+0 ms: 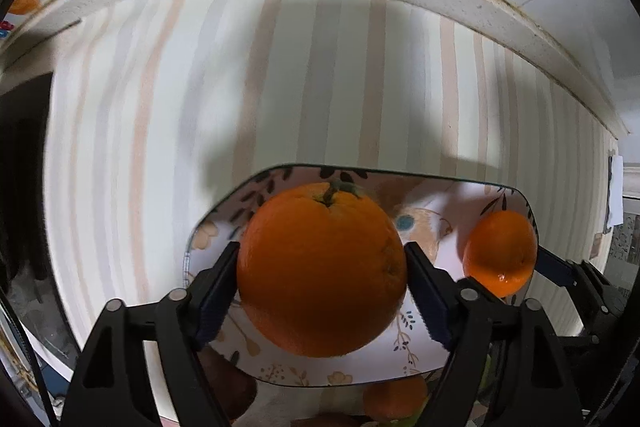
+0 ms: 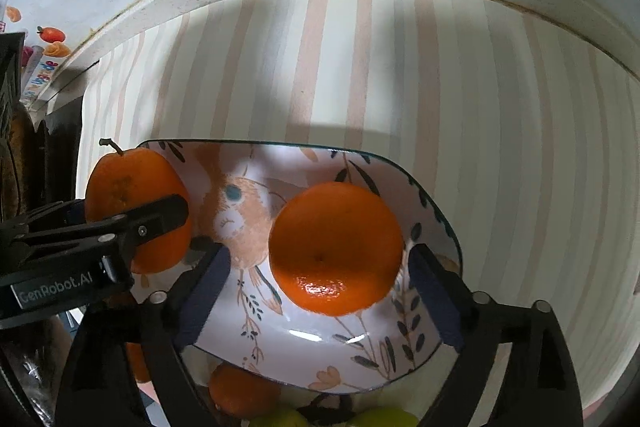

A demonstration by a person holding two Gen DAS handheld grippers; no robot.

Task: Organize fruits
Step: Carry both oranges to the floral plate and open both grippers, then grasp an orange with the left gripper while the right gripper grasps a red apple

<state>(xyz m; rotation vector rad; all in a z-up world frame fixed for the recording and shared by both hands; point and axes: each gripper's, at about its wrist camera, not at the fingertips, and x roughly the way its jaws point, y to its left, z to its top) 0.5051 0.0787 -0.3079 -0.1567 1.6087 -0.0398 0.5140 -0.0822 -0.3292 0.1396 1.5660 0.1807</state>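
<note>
Both jaws are standing released: the left gripper [image 1: 322, 291] is straddling a large stemmed orange [image 1: 320, 267], pads just beside its dimpled skin, and the right gripper [image 2: 318, 297] is flanking a smaller glossy orange [image 2: 335, 247], pads apart from it. Both fruits are resting in the glazed floral bowl [image 2: 436, 211], the stemmed one at 9 o'clock, the smaller at 3 o'clock. Placing appears to be finishing; next, each gripper is needing a straight lift clear.

Both my wrist cameras look steeply down from close above, sharing the glossy floral-patterned ceramic bowl [image 1: 224, 223] [image 2: 436, 211], its two round oranges and the striped cloth-covered surface [image 1: 280, 67] [image 2: 440, 87].
</note>
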